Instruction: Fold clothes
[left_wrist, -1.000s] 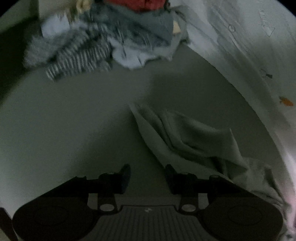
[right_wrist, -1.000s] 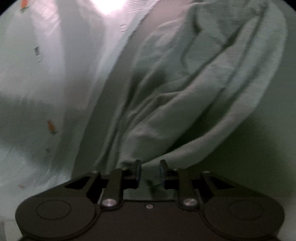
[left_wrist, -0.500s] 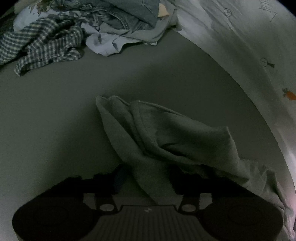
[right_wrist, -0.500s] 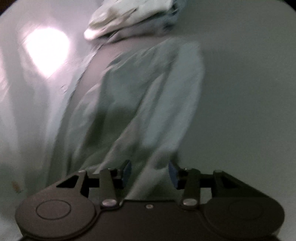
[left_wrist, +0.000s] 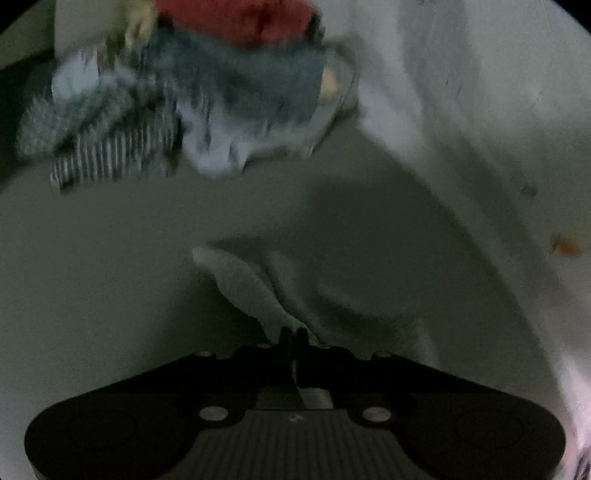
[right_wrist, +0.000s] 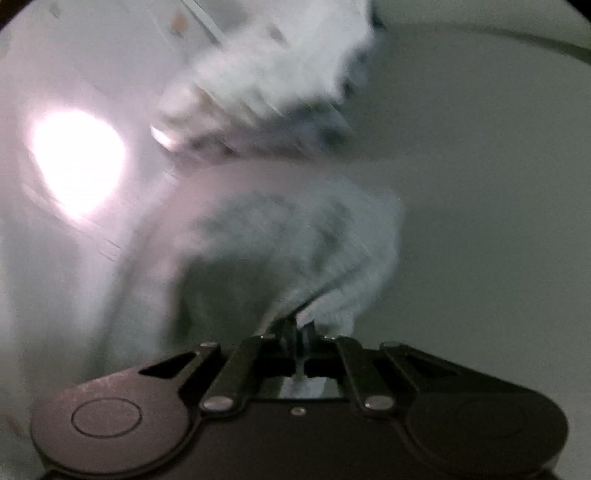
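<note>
A pale grey-green garment (left_wrist: 258, 288) lies crumpled on the grey surface (left_wrist: 92, 277). My left gripper (left_wrist: 293, 334) is shut on one edge of it, cloth pinched between the black fingers. In the right wrist view the same garment (right_wrist: 295, 236) stretches away, blurred, and my right gripper (right_wrist: 297, 328) is shut on another part of it, with a strip of fabric showing between the closed jaws.
A heap of unfolded clothes (left_wrist: 192, 103), striped, grey, blue and red, sits at the far side in the left wrist view. A white printed sheet (left_wrist: 480, 129) runs along the right. A pale folded pile (right_wrist: 273, 81) lies ahead in the right wrist view, with a bright glare (right_wrist: 77, 162) to its left.
Both grippers went from open around the garment to shut on it. Both cameras have swung; the clothes heap sits lower and blurred in the left view, the pale pile nearer in the right.
</note>
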